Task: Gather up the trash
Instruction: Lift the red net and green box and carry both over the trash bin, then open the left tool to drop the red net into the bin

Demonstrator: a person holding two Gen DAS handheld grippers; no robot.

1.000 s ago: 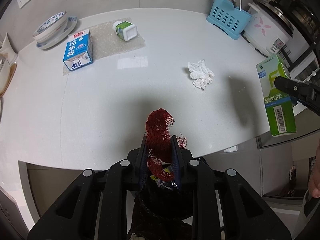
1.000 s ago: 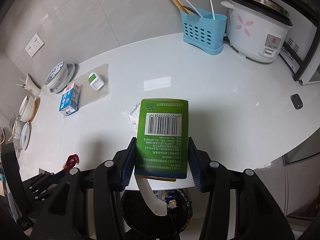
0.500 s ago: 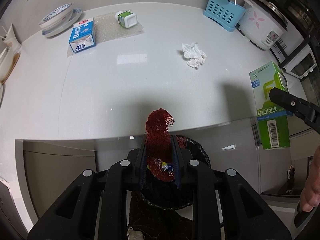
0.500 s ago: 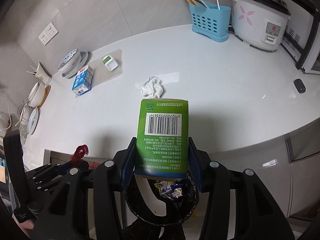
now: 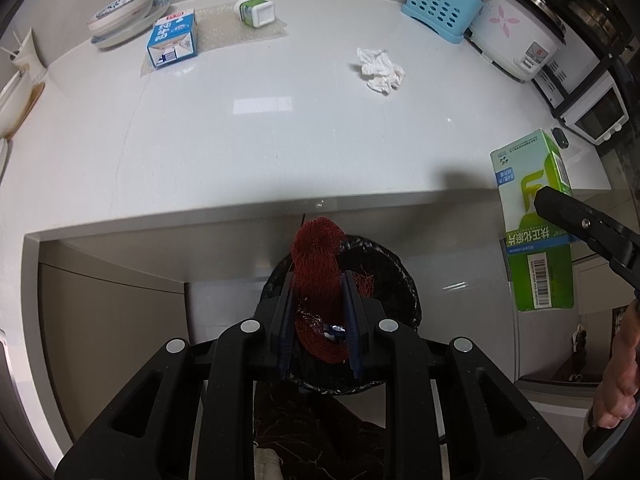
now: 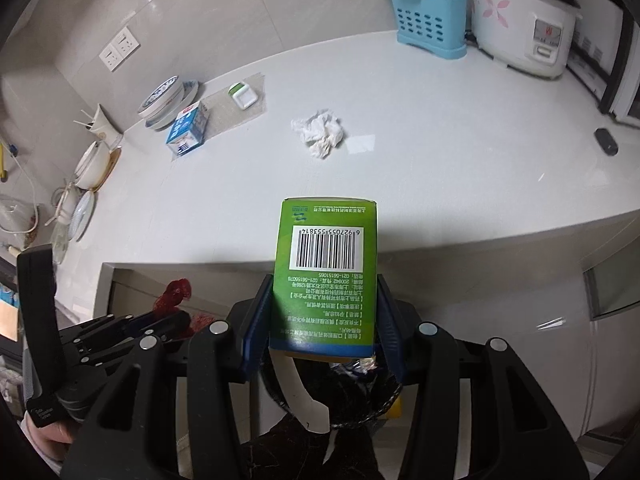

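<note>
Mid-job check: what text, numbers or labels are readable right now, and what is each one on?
"6 927055 553814": under the barcode on the green box, seen upside down, held in the right gripper.
Chinese print below that barcode, and the white characters on the box's front in the left wrist view: too small to read reliably.
Blue milk carton: print blurred.
Rice cooker panel: unreadable.
Red mesh bag in the left gripper: no text.

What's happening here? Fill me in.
A person is clearing trash with two handheld grippers. The left gripper is shut on a red mesh net above the black-lined trash bin. The right gripper clamps a green box. A crumpled tissue sits on the counter.
</note>
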